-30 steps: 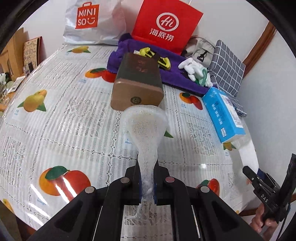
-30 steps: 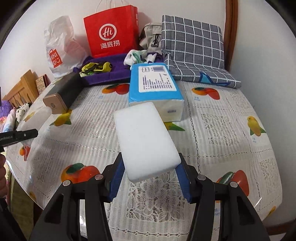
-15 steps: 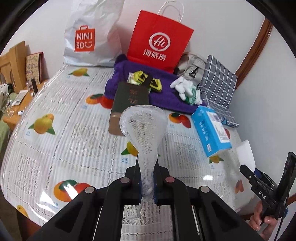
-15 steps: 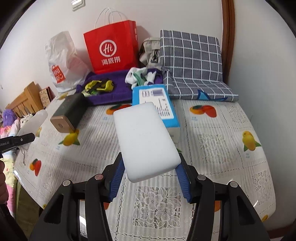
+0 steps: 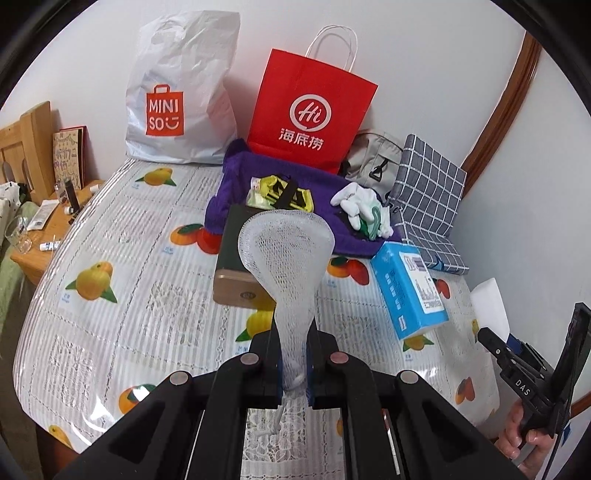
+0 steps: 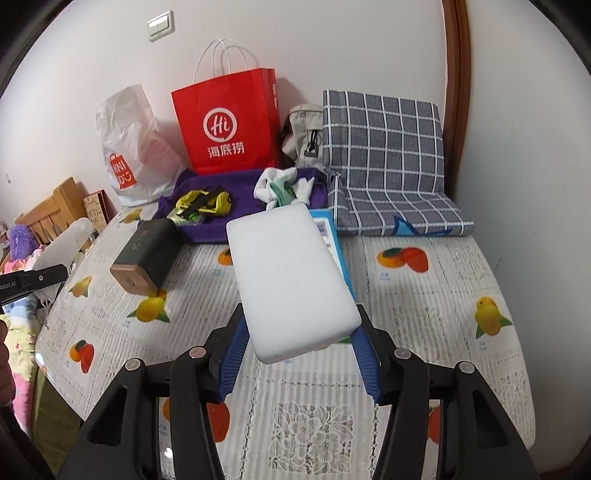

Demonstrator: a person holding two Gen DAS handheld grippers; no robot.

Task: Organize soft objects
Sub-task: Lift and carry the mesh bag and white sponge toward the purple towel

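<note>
Pinching the narrow end of a white foam-mesh sleeve (image 5: pixel 286 254), the left gripper (image 5: pixel 294 363) is holding it clear above the fruit-print worktop (image 5: pixel 122 266), its jaws fully closed on the netting. A brown-and-black oblong box (image 5: pixel 238 266) and a blue tissue pack (image 5: pixel 408 291) are lying beyond it. In the right wrist view, the right gripper (image 6: pixel 297 356) is clamping a white rectangular sponge block (image 6: pixel 290 278) between its blue pads (image 6: pixel 231 363), above the worktop (image 6: pixel 424 295).

This is a home room – a table with a fruit-print cloth (image 5: pixel 110 258), shopping bags (image 5: pixel 310 110) at the wall, a wooden bed frame (image 6: pixel 48 210) and a light switch (image 6: pixel 160 26).
</note>
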